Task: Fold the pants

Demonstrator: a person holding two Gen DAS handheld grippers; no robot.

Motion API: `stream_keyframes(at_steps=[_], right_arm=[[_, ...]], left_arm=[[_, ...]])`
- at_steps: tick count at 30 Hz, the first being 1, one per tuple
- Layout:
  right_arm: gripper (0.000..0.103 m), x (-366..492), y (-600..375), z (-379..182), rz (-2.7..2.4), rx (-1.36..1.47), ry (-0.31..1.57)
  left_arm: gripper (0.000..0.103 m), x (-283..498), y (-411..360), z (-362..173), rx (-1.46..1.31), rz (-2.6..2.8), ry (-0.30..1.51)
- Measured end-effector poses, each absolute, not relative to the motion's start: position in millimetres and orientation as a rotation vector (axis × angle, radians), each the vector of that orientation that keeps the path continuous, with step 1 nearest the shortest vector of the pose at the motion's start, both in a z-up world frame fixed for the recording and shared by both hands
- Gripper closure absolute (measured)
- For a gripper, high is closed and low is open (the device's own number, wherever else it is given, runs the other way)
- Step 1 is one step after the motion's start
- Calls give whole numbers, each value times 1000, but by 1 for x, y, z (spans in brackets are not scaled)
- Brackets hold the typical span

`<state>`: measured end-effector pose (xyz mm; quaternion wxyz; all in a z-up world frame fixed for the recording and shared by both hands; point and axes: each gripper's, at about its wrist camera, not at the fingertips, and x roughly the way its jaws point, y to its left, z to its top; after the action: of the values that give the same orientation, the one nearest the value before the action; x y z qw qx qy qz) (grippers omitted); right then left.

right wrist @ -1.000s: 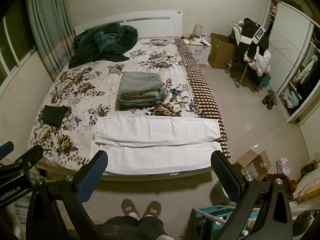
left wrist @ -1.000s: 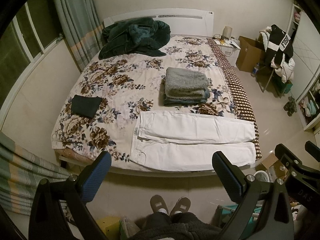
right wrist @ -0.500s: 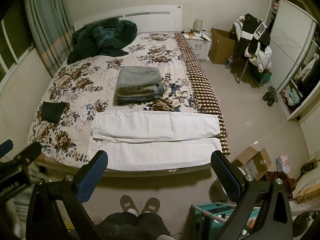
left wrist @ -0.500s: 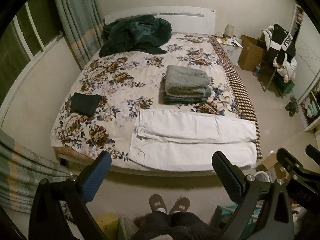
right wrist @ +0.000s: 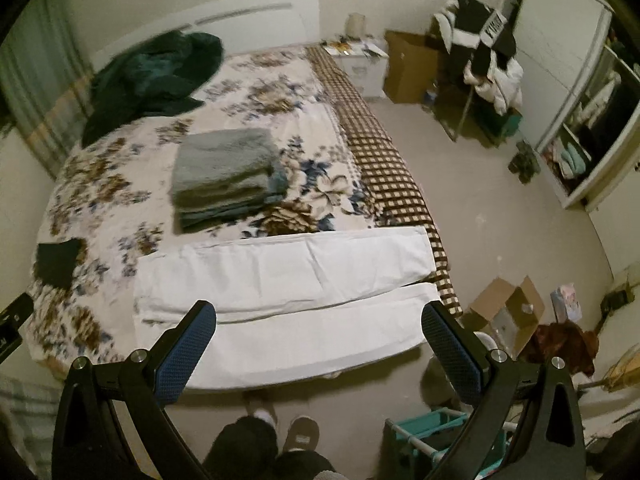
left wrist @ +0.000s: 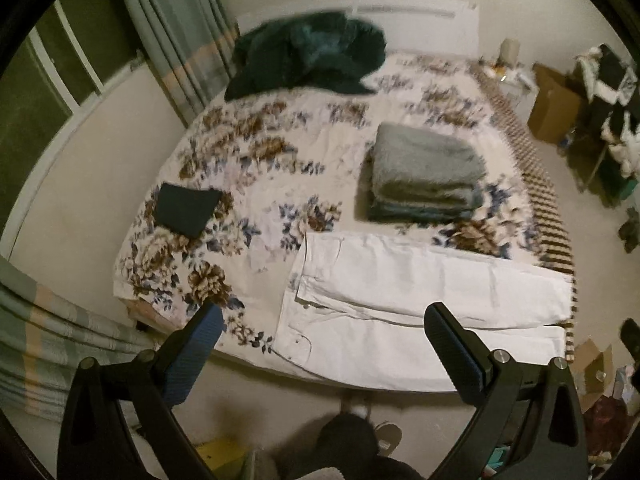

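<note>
The left hand-held gripper (left wrist: 322, 326) hangs with its jaws wide apart, holding nothing, above the bed's (left wrist: 256, 200) near edge; the right hand-held gripper (right wrist: 320, 326) does likewise; the white pants (left wrist: 400, 304) lie flat along that edge, legs side by side.

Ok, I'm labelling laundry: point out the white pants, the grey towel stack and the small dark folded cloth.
white pants (left wrist: 420, 280), left wrist view, upper leg
grey towel stack (right wrist: 224, 160), right wrist view, top towel
small dark folded cloth (left wrist: 186, 214), left wrist view, centre
</note>
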<state>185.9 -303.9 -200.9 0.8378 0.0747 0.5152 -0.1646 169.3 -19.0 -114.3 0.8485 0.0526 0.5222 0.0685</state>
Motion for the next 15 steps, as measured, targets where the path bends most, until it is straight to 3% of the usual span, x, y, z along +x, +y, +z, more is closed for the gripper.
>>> stream_keyframes(at_steps=[7,15], right_arm=[[0,307,-367,-335,-447,357,1211],[0,413,-467,-534,-632,659,1377]], left_arm=[[0,296,-2,-232,3,205,1302],[0,409,39,-385,-233,355,1516]])
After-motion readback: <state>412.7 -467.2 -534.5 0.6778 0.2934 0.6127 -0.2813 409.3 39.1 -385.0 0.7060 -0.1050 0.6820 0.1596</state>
